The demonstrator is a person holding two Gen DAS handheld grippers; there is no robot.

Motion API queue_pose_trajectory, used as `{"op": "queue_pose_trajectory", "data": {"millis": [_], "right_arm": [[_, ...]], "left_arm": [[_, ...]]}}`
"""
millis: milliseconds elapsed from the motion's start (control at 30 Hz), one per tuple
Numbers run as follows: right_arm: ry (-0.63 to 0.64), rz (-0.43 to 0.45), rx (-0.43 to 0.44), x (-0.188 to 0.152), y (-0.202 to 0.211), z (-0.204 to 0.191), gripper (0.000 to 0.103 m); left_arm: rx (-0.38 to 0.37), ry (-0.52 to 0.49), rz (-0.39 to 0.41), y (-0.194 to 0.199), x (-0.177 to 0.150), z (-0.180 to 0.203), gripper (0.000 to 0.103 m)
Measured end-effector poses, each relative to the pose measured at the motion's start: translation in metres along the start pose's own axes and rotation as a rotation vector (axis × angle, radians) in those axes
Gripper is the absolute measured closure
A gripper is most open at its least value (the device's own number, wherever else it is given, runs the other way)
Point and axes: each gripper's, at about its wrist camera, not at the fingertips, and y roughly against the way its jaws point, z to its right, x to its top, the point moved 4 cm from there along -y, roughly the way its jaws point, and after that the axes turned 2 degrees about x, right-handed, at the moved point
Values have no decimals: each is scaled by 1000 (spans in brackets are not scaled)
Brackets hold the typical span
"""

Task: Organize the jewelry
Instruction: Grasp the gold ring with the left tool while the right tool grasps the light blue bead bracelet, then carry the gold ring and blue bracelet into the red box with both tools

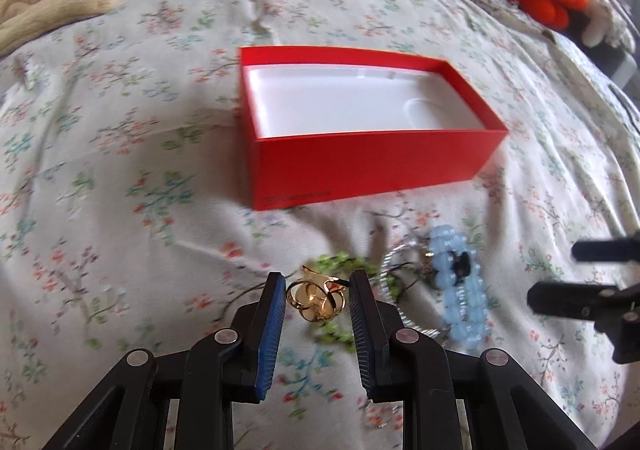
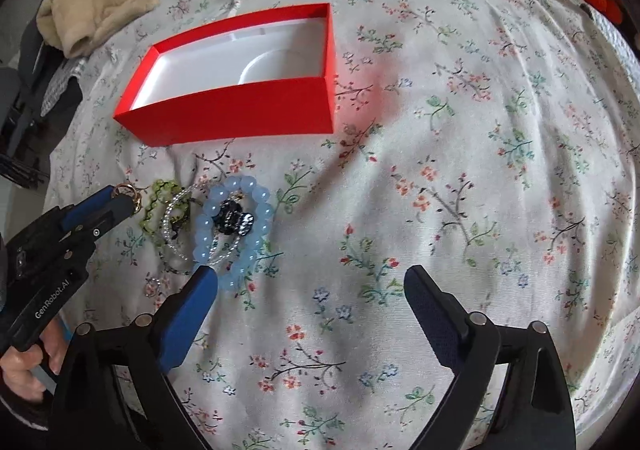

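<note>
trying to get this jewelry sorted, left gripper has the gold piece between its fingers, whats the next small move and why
Probably lift the left gripper with the gold rings and carry them toward the red box. Its jaws look closed on the rings, the box stands open with nothing inside, and the green bead bracelet lies close under them, so go up slowly in case it snags.

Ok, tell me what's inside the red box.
The red box shows only its white moulded insert, no jewelry. Its near wall hides the closest strip of floor.
</note>
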Motion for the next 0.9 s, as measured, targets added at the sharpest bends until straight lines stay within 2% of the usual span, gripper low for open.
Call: {"op": "queue_pose_trajectory", "data": {"millis": [167, 233, 433, 667, 733, 900], "right_arm": [[6, -10, 53, 1, -9, -15, 28], [8, -4, 37, 5, -12, -18, 41], [-4, -68, 19, 10, -36, -26, 64], [61, -54, -69, 13, -52, -43, 73], [93, -45, -94, 15, -55, -50, 90], [85, -39, -76, 17, -51, -52, 91]], "left_arm": [[24, 56, -32, 2, -8, -14, 77], [27, 65, -37, 3, -10, -17, 77], [26, 59, -31, 7, -10, -19, 77], [24, 52, -38, 6, -11, -21, 77], [28, 50, -44, 5, -12, -21, 77], [31, 48, -49, 6, -11, -20, 77]]}}
